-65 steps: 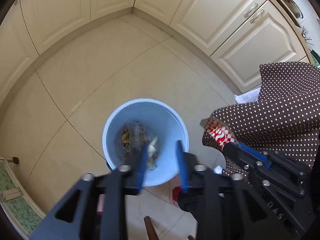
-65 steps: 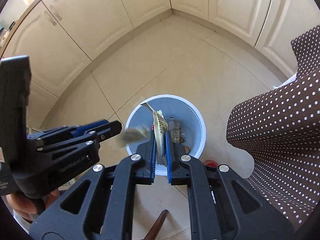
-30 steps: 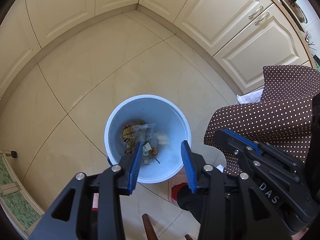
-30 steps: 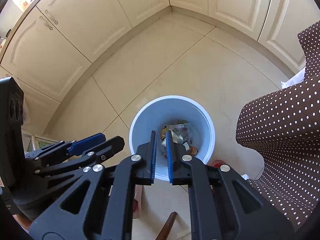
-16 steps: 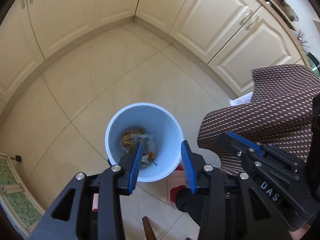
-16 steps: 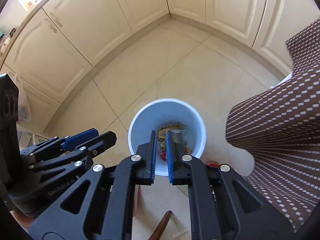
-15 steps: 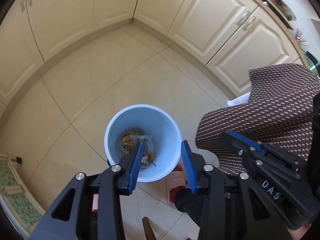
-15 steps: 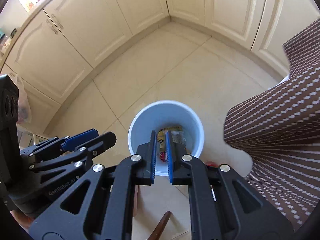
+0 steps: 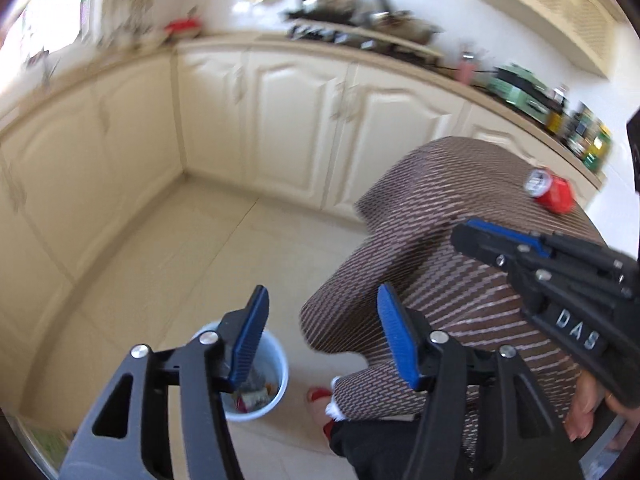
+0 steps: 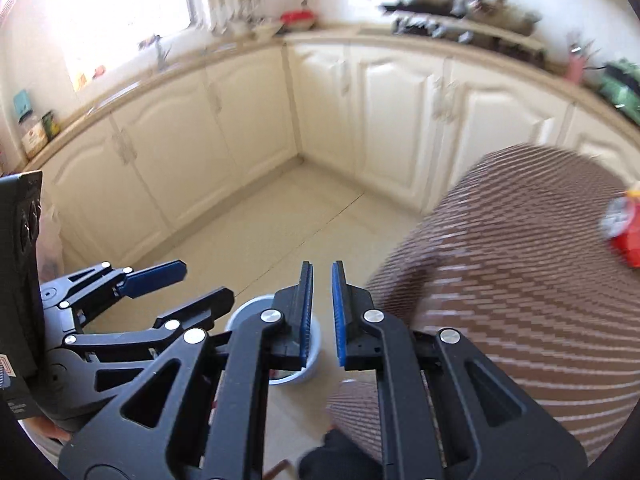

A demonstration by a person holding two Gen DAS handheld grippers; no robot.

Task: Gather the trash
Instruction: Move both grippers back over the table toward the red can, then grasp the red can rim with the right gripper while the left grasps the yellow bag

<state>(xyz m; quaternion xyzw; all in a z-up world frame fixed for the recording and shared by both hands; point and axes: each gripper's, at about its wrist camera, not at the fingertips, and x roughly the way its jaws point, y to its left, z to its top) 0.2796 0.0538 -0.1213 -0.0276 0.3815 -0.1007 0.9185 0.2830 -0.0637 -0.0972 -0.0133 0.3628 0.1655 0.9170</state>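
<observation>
Low in the left wrist view stands the light blue bin (image 9: 277, 390) on the floor, with wrappers (image 9: 254, 394) inside. My left gripper (image 9: 322, 300) is well above it, its jaws opening with nothing between them. In its own view my right gripper (image 10: 322, 270) is shut and empty, high over the bin (image 10: 248, 312). A red can (image 9: 554, 194) lies on the table's brown dotted cloth (image 9: 460, 208); the right wrist view shows the can (image 10: 626, 236) at its right edge. Each gripper shows in the other's view: right gripper (image 9: 464, 236), left gripper (image 10: 204, 284).
Cream cabinets (image 9: 296, 120) line the corner, under a counter (image 9: 360, 36) crowded with kitchenware. A person's foot in a red slipper (image 9: 318, 394) is on the tiles beside the bin. A hand (image 9: 588, 408) holds the right gripper. Bare tiled floor (image 9: 224, 240) stretches toward the cabinets.
Both grippers have risen from just over the bin and tilted up, so cabinets, counter and tabletop now show. The left jaws stand wider. The right jaws stay shut.
</observation>
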